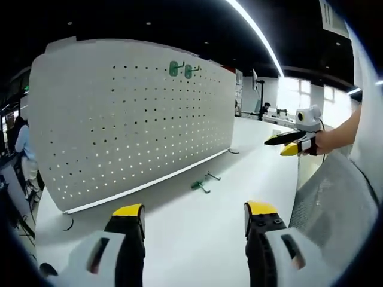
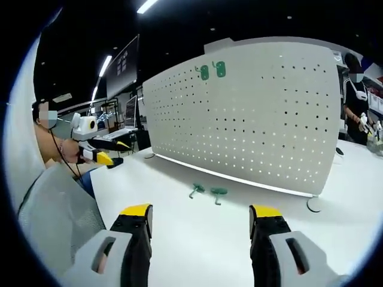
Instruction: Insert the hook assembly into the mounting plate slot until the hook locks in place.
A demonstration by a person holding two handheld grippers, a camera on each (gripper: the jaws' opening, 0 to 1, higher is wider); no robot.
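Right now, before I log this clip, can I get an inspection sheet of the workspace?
Surface: white table, bare near the grippers.
Job's things: upright pegboard; two green hooks mounted near its top; two loose hooks lying on the table in front.
Clutter: nothing seen.
Grippers: left gripper open, empty; right gripper open, empty.
Cables: nothing seen.
Surroundings: people and benches behind the board, ceiling light strips.
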